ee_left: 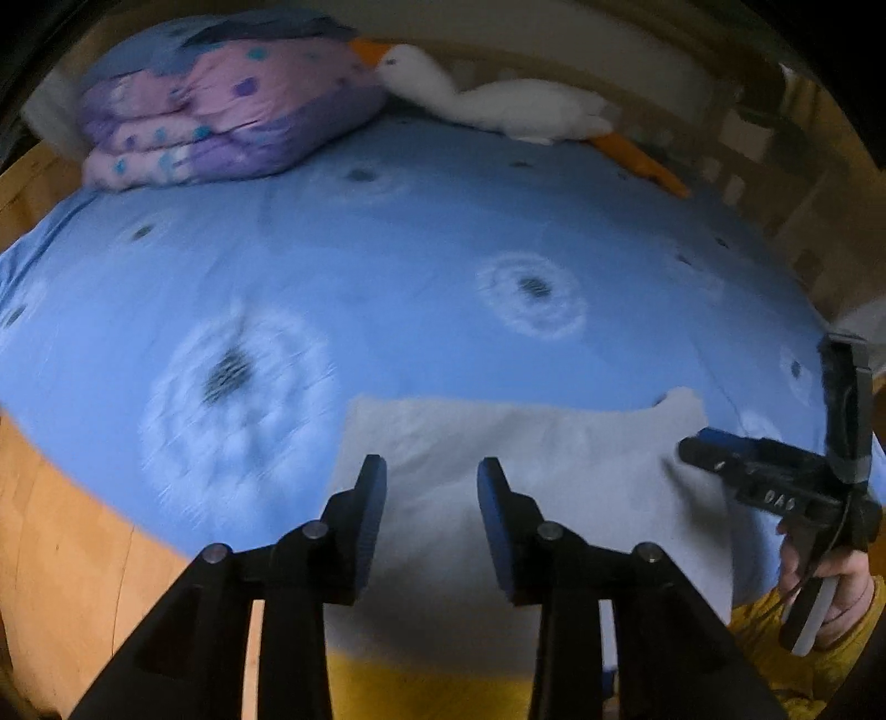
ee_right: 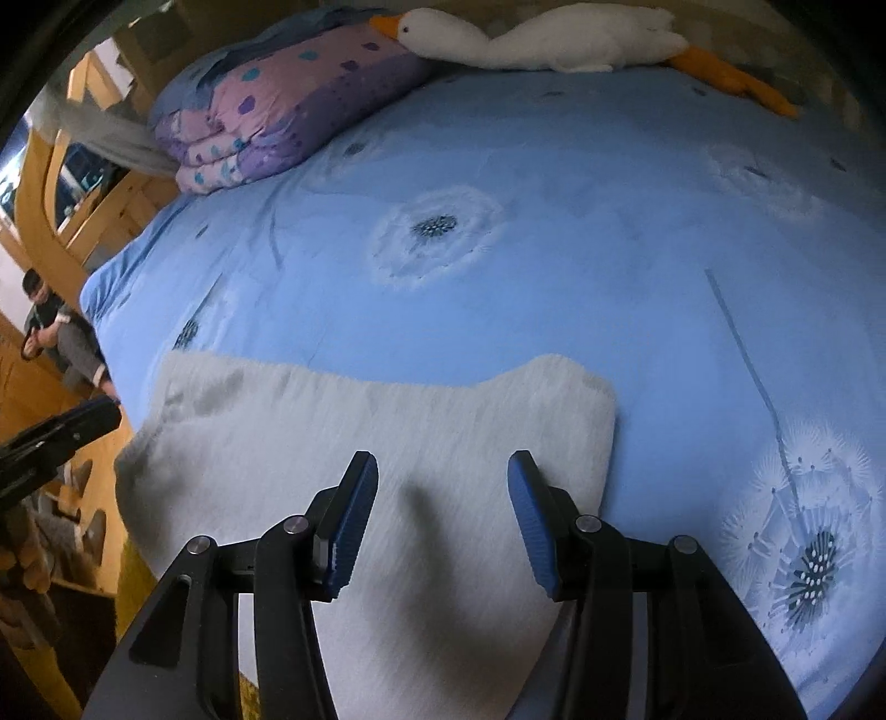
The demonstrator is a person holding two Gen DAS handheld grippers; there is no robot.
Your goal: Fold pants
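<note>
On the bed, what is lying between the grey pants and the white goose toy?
Only bare blue bedcover with dandelion prints separates the pants from the goose toy; the right wrist view shows this clearly.

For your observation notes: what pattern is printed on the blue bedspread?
White dandelion seed heads with dark centres on the bedspread; clearest in the right wrist view.

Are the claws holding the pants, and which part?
Nothing is held. Both the left claw and the right claw are open above the grey pants, gripping no part of them.
</note>
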